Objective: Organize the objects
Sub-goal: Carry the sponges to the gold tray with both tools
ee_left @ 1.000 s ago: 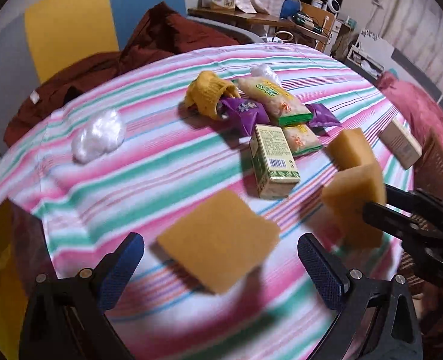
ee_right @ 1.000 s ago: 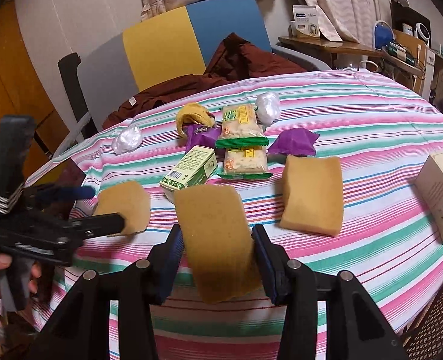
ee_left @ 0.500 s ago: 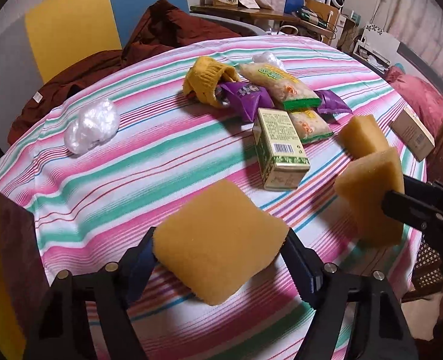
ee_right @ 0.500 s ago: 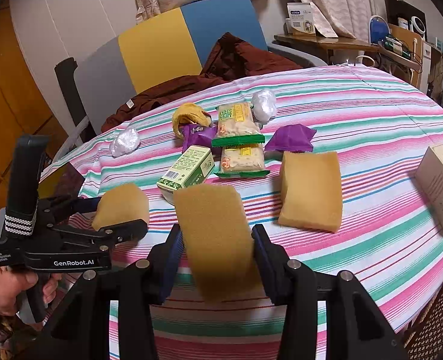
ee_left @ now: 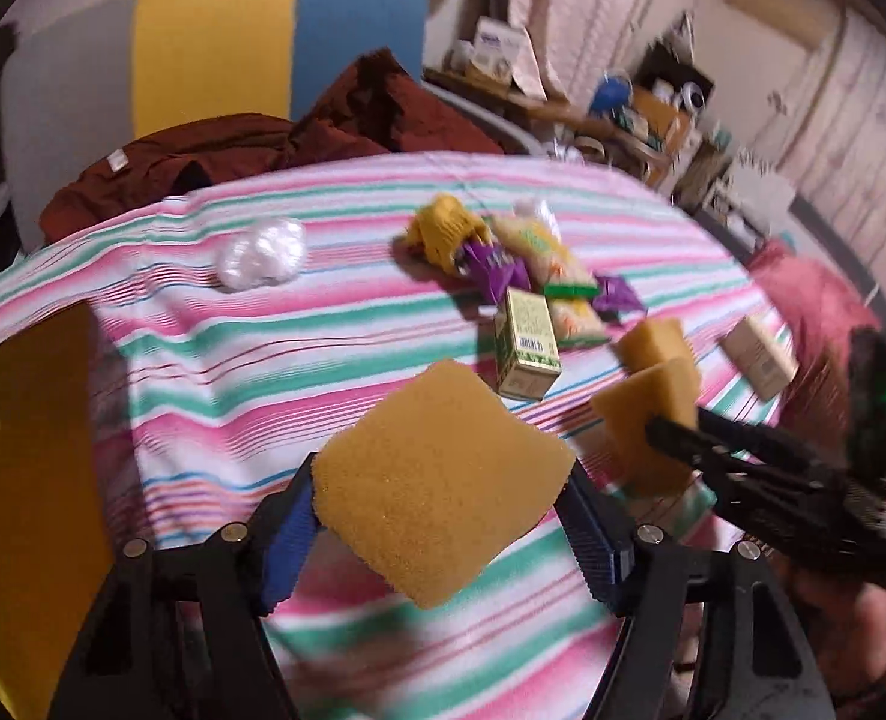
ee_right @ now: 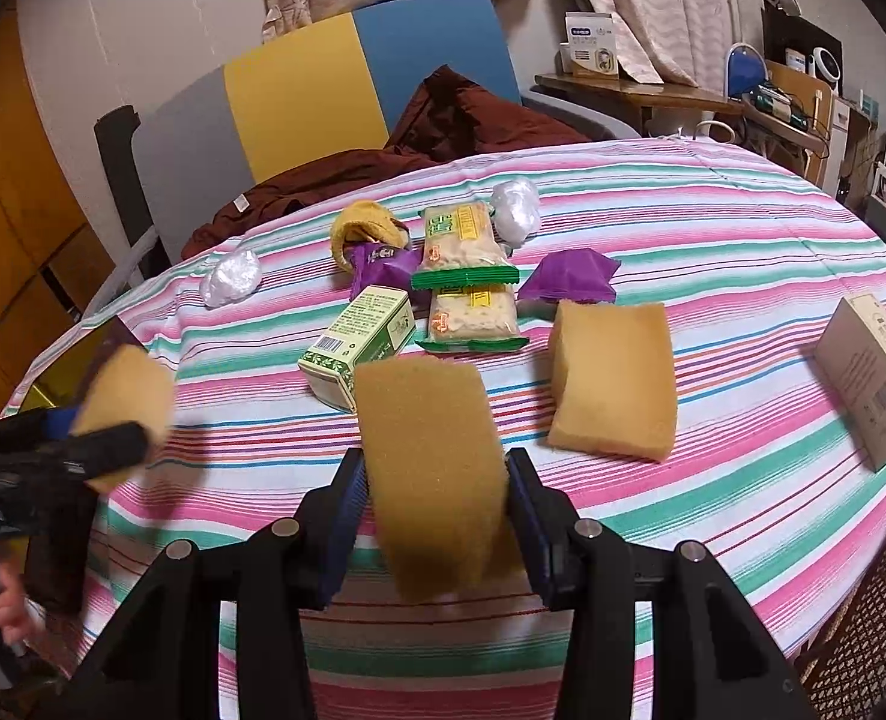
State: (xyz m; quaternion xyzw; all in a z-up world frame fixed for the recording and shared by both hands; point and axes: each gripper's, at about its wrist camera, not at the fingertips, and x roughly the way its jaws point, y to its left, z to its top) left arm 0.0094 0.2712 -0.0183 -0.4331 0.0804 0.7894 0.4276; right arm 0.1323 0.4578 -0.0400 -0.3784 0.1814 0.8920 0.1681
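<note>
My left gripper (ee_left: 443, 534) is shut on a yellow sponge (ee_left: 437, 480) and holds it above the striped tablecloth (ee_left: 263, 348). My right gripper (ee_right: 434, 522) is shut on a second yellow sponge (ee_right: 431, 456), lifted off the table; it also shows in the left wrist view (ee_left: 653, 420). A third sponge (ee_right: 614, 378) lies flat on the cloth to the right. The left gripper with its sponge (ee_right: 125, 408) appears blurred at the left of the right wrist view.
A green box (ee_right: 362, 342), two cracker packs (ee_right: 461, 246), purple wrappers (ee_right: 569, 282), a yellow cloth (ee_right: 365, 228) and two white plastic wads (ee_right: 233, 276) sit mid-table. A beige box (ee_right: 875, 372) lies at the right edge. A chair with maroon clothing (ee_right: 443, 120) stands behind.
My left gripper closed on the sponge that lay on the table and lifted it. My right gripper kept holding its sponge nearly still.
</note>
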